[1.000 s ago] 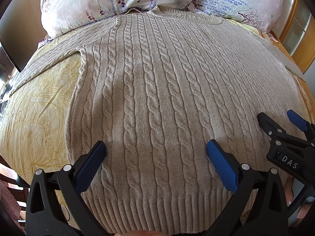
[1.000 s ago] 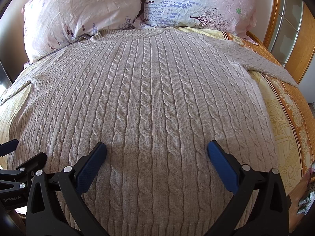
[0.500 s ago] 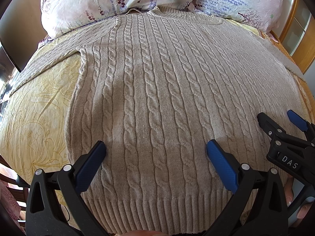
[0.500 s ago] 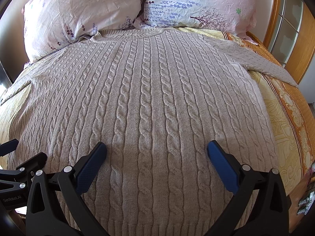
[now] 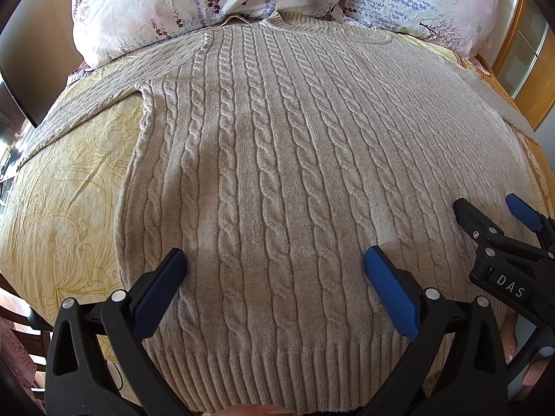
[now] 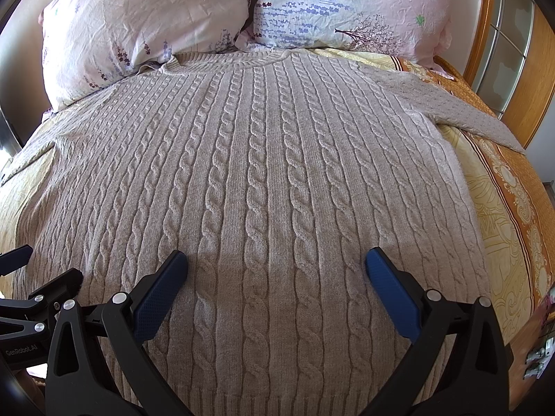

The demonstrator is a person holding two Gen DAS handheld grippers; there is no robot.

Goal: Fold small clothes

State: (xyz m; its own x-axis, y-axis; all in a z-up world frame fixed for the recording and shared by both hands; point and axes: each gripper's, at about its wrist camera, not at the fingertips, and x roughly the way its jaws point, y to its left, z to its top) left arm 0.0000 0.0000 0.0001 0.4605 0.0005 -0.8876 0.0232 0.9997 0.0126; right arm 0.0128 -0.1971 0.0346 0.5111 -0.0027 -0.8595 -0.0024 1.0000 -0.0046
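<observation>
Both tools, left tool and right tool, hang spread above the flat sweater. Folding looks unstarted. Next, probably pinch the hem.

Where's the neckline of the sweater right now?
The sweater's neckline is at the far end of the bed in both views, tucked against the two floral pillows, just below the gap where they meet.

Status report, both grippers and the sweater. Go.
Left gripper open, right gripper open, both empty. Sweater flat, unfolded. Pillows at collar.
</observation>
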